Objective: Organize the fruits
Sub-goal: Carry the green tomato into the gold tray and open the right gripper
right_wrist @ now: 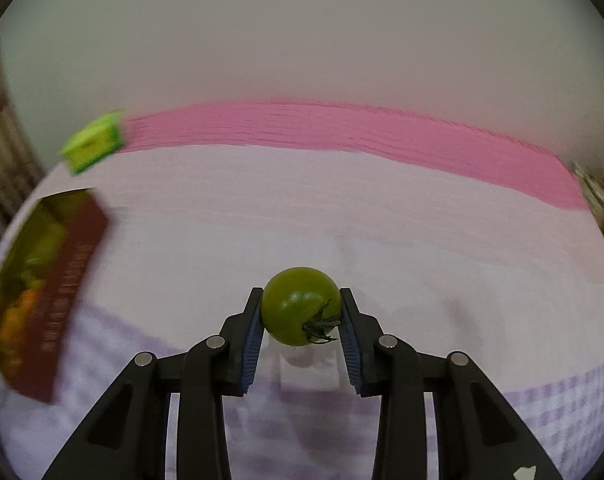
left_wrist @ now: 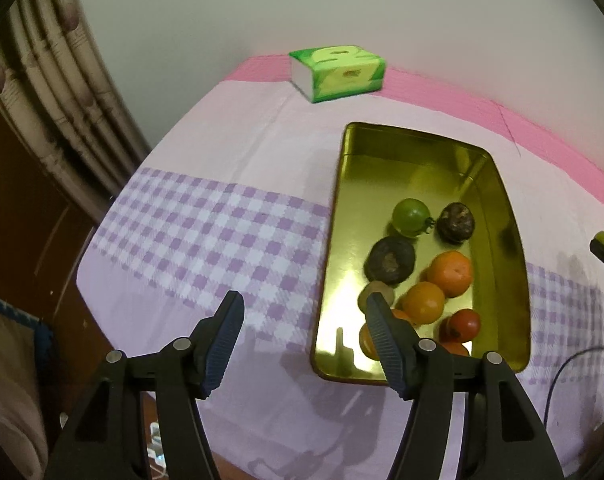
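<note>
Left wrist: left gripper (left_wrist: 304,312) spread, empty, above checked cloth (left_wrist: 206,224) beside gold tin (left_wrist: 510,240) holding oranges (left_wrist: 450,273), dark fruits, one green. Right wrist: right gripper (right_wrist: 301,304) pinching green tomato (right_wrist: 298,305) above cloth; tin at left, blurred.

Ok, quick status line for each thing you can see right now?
Left hand-held gripper: open, empty, raised over the cloth beside the tin.
Right hand-held gripper: shut on the green tomato.
Green tomato: held off the table, stem facing the camera.
Gold tin: open-topped, far half bare, fruits in the near half.
Second green tomato: lying in the tin.
Tissue pack: lying at the table's far edge.
</note>
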Tool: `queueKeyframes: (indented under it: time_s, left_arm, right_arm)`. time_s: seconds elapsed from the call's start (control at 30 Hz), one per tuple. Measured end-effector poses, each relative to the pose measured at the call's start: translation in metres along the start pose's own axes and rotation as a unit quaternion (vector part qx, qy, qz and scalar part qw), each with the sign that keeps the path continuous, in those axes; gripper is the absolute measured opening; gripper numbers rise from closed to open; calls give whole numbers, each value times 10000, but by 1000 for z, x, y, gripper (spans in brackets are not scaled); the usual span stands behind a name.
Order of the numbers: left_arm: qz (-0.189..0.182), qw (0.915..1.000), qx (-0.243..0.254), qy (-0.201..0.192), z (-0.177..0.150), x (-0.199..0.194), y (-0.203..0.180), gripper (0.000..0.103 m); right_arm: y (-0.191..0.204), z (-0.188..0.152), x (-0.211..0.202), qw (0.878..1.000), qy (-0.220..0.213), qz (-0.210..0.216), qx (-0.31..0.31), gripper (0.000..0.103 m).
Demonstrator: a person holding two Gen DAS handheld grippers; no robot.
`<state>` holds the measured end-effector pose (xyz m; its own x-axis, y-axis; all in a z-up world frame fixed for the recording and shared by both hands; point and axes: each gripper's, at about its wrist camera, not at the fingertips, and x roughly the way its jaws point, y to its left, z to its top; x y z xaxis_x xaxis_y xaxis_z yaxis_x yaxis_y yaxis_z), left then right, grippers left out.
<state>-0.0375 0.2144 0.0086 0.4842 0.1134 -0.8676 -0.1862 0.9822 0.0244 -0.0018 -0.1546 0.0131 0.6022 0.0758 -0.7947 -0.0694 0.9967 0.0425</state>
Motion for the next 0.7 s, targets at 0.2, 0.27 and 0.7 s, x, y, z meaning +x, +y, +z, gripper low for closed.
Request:
queueKeyframes:
  time_s: [0.2, 0.27, 0.7]
  left_arm:
    - [81, 9998, -158, -47, -2, -2, 7, 65]
    - [98, 9998, -190, -42, -3, -3, 8, 65]
    - [273, 9993, -260, 2, -9, -3, 13, 65]
  right_arm:
    - [107, 6, -14, 9909, -23, 1004, -892, 33]
    - [138, 2, -15, 9851, 26, 1262, -1168, 33]
    - [222, -26, 8, 9636, 434, 1627, -2077, 33]
